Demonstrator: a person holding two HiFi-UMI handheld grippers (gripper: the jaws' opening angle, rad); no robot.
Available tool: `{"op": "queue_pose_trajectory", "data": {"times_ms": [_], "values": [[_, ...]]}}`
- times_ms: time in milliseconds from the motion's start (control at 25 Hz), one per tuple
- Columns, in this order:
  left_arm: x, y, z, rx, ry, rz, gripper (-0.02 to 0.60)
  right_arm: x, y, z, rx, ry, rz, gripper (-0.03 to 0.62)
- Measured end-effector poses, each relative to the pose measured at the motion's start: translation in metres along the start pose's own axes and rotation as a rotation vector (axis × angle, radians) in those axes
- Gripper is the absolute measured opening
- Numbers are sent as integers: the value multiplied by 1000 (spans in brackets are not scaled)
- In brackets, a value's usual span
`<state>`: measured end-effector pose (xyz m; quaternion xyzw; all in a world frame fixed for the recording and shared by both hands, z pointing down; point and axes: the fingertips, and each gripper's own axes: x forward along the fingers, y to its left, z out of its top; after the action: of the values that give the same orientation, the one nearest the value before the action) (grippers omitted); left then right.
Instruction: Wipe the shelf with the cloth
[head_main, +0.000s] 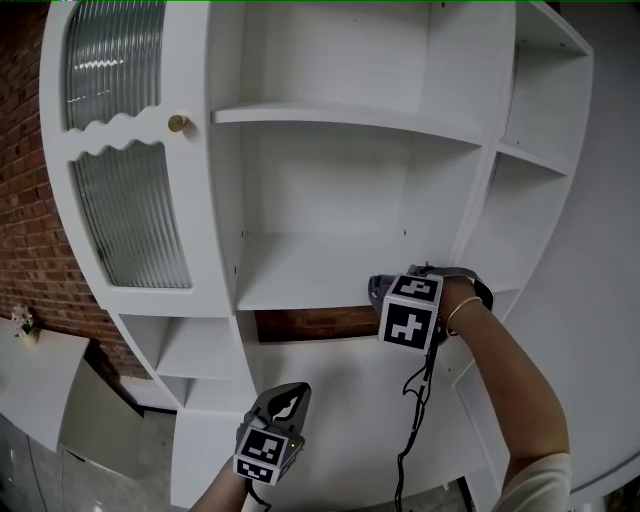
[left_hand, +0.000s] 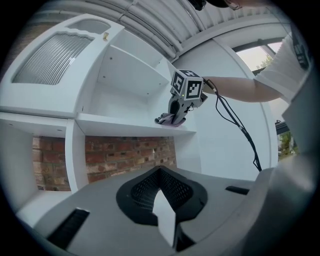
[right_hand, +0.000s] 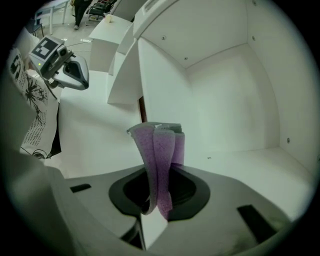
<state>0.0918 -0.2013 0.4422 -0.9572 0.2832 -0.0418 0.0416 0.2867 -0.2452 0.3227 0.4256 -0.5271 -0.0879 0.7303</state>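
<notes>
The white shelf (head_main: 300, 282) is the middle board of a white wall unit. My right gripper (head_main: 385, 291) rests at its front right end, shut on a folded purple cloth (right_hand: 160, 155) that stands up between the jaws. The cloth (head_main: 376, 289) lies against the board's front edge; from below, the cloth (left_hand: 170, 119) sits on top of the shelf (left_hand: 120, 128). Ahead of it the bare shelf (right_hand: 260, 167) runs to the back corner. My left gripper (head_main: 288, 398) hangs lower, in front of the unit, apart from the shelf. Its jaws meet with nothing between them (left_hand: 162, 200).
A ribbed-glass door with a brass knob (head_main: 178, 123) closes the unit's left side. Another board (head_main: 340, 115) sits above, and narrow side compartments (head_main: 535, 150) are at right. Brick wall (left_hand: 130, 157) shows under the shelf. A black cable (head_main: 412, 400) hangs from my right gripper.
</notes>
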Motion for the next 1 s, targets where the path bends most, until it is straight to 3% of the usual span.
{"op": "queue_pose_trajectory", "data": {"times_ms": [240,400,560,840,1000], "values": [[-17,-20,1,12,-6,-36,14,-24,35,-13,47,5,22,75],[-29,-27,2,20,-10,-38,14,-26,53,-9,159,-96,-10,75],[-37,-26,11,39,-30,-5,14,-22,68,-2,351,-287,-27,75],[-46,-11,31,3,-66,115,14,-26,87,6,770,-747,-100,74],[-46,-11,30,-32,-70,171,14,-24,115,3,868,-909,-97,74]]}}
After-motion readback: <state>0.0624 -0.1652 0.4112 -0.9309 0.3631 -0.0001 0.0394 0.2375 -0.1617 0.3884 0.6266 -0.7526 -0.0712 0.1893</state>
